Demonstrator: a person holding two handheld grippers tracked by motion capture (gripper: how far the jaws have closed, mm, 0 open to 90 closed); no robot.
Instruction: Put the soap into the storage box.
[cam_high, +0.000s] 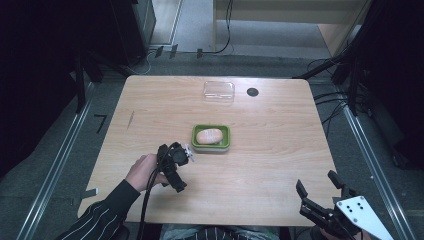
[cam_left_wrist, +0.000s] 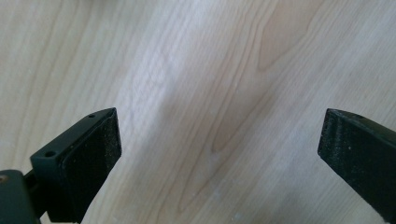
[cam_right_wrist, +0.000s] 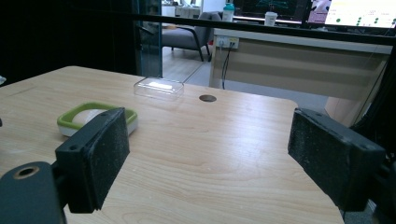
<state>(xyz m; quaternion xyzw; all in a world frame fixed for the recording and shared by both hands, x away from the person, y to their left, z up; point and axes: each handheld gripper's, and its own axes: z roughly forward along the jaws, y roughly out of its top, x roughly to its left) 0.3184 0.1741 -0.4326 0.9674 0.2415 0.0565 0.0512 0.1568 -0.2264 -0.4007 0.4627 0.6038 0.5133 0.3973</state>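
Observation:
A green-rimmed container (cam_high: 225, 136) sits at the table's middle with a pale, oval lump (cam_high: 209, 135) in it. Its clear lid (cam_high: 219, 91) lies apart, near the far edge. A hand holds my left gripper (cam_high: 172, 167) just front-left of the container, pointing down; its jaws stand wide open over bare wood (cam_left_wrist: 219, 123). My right gripper (cam_high: 317, 184) is at the table's front right corner, open and holding nothing (cam_right_wrist: 208, 126). In the right gripper view the container (cam_right_wrist: 81, 111) shows partly behind the left jaw, with the lid (cam_right_wrist: 159, 88) farther back.
A round black hole (cam_high: 252, 92) is set in the tabletop (cam_high: 280, 150) beside the lid. Dark stands and cables ring the table on the floor. A desk and chairs stand beyond the far edge.

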